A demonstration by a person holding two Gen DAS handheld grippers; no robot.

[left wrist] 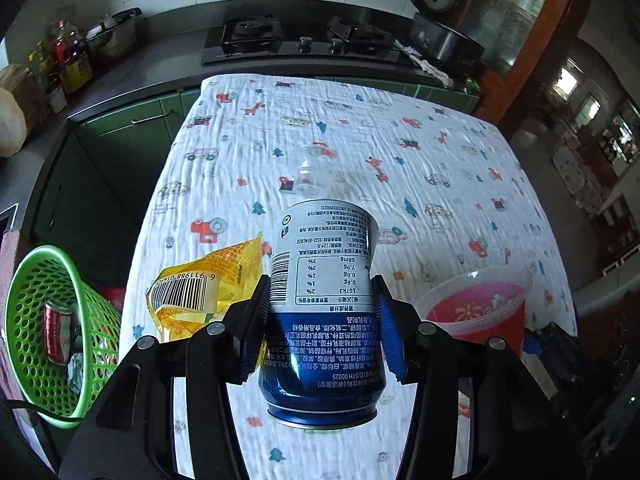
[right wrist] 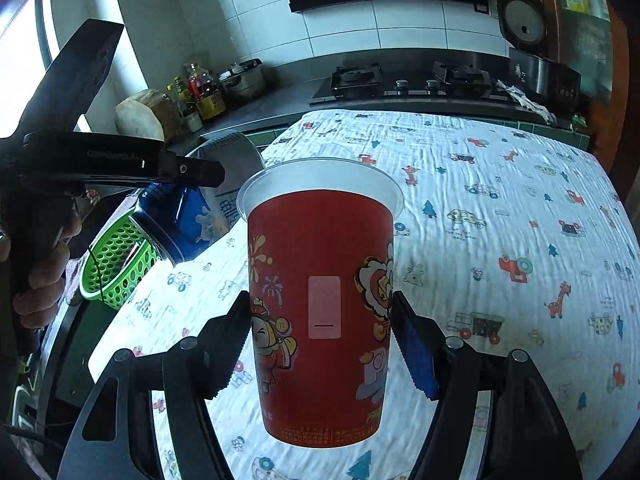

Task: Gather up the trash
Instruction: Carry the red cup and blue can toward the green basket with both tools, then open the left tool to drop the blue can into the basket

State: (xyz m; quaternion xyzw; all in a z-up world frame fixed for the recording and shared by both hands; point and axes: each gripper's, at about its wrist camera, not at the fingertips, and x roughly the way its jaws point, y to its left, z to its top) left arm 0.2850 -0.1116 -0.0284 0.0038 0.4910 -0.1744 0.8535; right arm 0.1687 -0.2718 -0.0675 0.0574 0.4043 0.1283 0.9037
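1. The left gripper [left wrist: 320, 332] is clamped on a blue and white can [left wrist: 323, 304], its pads pressed to the can's sides about halfway along, so the can hangs clear of the patterned tablecloth [left wrist: 440, 160].
2. The right gripper [right wrist: 320, 344] is clamped on a red cup [right wrist: 320, 308] with a clear rim, held upright above the cloth. The mid-body grip probably keeps it from tipping.
3. Both pieces of trash are up in the air, which suggests they are being carried to the green basket [left wrist: 44, 332] beside the table's near left edge. It leans with its mouth toward the table and already holds a red can [left wrist: 60, 332].
4. In the right wrist view the can sits over the table's left edge, just above the basket, with a hand [right wrist: 40, 264] wrapped round the left gripper's handle.
5. Both grippers point steeply downward toward the table, the left one angled out toward the basket side.
6. Still on the cloth: a yellow wrapper [left wrist: 200, 292] near the left edge and a clear plastic cup [left wrist: 308, 176] lying farther out, near the middle.
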